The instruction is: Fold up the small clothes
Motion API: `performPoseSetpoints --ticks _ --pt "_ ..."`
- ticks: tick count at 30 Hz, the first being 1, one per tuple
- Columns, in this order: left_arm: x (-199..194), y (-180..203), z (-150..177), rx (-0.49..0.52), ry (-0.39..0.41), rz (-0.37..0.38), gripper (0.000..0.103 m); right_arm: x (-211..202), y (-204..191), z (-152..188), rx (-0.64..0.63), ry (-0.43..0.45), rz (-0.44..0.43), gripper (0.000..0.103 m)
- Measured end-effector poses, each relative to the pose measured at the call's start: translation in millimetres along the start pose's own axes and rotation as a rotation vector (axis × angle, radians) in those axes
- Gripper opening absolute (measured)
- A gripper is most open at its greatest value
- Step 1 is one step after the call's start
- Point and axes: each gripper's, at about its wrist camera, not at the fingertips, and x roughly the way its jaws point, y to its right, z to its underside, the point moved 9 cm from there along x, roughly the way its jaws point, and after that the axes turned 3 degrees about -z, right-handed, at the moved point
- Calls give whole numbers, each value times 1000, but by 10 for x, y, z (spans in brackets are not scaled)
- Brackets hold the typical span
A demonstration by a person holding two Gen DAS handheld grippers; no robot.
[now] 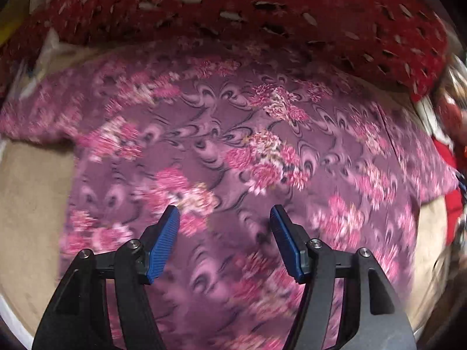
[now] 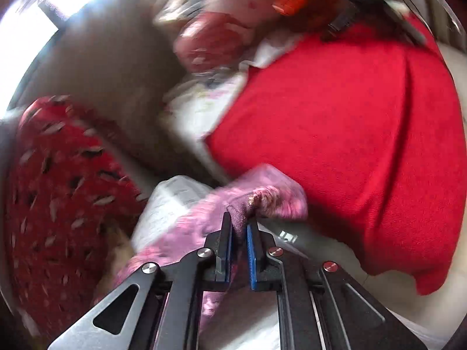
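Observation:
A purple garment with pink flower print (image 1: 233, 151) lies spread flat on a beige surface (image 1: 32, 204) in the left wrist view. My left gripper (image 1: 224, 214) is open and empty, hovering just above the garment's near part. In the right wrist view my right gripper (image 2: 240, 223) is shut on a bunched edge of the same pink floral garment (image 2: 256, 195), held up off the surface. The view is blurred by motion.
A red cloth with small white marks (image 1: 262, 11) lies behind the garment, and shows at the left of the right wrist view (image 2: 58, 189). A plain red garment (image 2: 350, 145) lies to the right, over white cloth (image 2: 198, 108). More clothes are piled behind (image 2: 221, 38).

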Motion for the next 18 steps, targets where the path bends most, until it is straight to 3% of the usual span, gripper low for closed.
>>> performPoseSetpoints --ticks 3,6,11,18 --pt "74 46 -16 -36 -10 28 64 -258 -651 103 -123 16 -143 8" --pt "43 65 0 -23 -18 66 64 -425 -1349 421 -225 -38 -288 8" --pt "-73 -97 28 -36 -50 142 64 -519 -2407 1284 -337 -172 -478 8" --pt "-138 -463 -76 -92 -72 194 64 -506 -3380 2630 -490 -354 -567 8"
